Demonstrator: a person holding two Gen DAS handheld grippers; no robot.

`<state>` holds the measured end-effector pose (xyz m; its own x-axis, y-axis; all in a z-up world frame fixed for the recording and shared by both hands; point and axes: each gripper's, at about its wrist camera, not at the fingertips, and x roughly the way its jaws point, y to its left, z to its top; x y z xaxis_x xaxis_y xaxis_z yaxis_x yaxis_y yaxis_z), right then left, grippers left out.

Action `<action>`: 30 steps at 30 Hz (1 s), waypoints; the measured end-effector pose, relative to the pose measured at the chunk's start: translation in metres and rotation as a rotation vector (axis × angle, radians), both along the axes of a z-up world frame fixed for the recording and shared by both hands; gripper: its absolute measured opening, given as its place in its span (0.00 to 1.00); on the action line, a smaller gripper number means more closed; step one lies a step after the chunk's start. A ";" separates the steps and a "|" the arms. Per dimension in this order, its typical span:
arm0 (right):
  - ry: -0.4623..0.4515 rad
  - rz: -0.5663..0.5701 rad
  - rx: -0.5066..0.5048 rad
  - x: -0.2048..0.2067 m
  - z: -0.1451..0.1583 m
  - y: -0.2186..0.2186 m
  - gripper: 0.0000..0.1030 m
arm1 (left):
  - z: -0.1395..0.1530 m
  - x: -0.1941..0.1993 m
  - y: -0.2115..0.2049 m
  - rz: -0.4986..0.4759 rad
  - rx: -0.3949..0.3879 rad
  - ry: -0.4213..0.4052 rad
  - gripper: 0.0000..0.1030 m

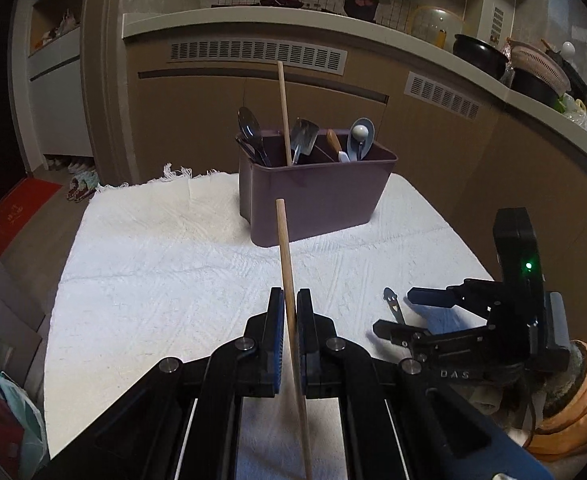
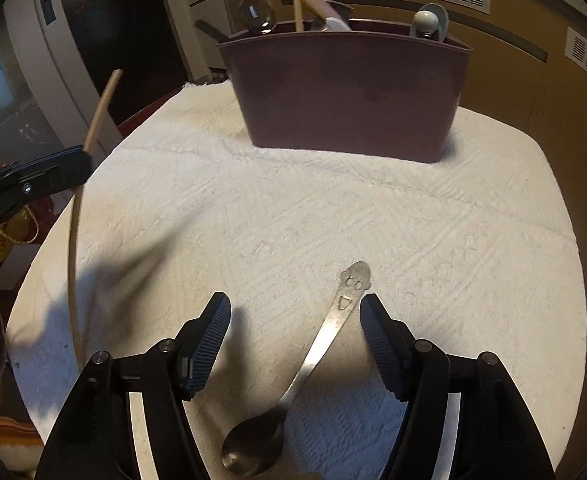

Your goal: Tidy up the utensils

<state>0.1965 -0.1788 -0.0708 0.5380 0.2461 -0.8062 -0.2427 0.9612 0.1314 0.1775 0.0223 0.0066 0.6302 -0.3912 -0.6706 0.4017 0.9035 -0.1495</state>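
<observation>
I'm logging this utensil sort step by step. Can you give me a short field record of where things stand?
left gripper: shut on a wooden chopstick, lifted off the cloth
right gripper: open, jaws either side of the metal spoon
metal spoon: lying flat on the white cloth
purple caddy: upright, already holds another chopstick, spoons and other utensils

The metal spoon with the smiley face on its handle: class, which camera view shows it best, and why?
The right wrist view: the spoon lies whole on the white cloth between the right tool's open jaws, bowl, handle and face all visible. The left wrist view shows only its smiley handle end, the rest hidden behind the right tool.
</observation>
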 end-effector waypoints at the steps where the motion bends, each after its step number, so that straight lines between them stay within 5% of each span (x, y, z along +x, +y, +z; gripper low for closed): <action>1: -0.003 -0.016 0.001 0.001 0.002 -0.002 0.61 | 0.002 -0.002 0.003 0.005 -0.007 -0.007 0.04; 4: 0.015 -0.054 -0.012 0.008 0.002 -0.005 0.49 | 0.005 -0.005 0.007 0.012 -0.016 -0.017 0.04; 11: 0.008 -0.059 -0.156 0.018 -0.011 0.029 0.38 | 0.005 -0.006 0.014 0.032 -0.021 -0.019 0.04; 15: -0.003 -0.005 -0.191 0.013 -0.010 0.044 0.13 | 0.005 -0.007 0.017 0.037 -0.020 -0.018 0.04; 30: -0.070 0.002 -0.136 -0.027 0.035 0.013 0.13 | 0.017 -0.015 0.008 0.024 -0.006 -0.050 0.04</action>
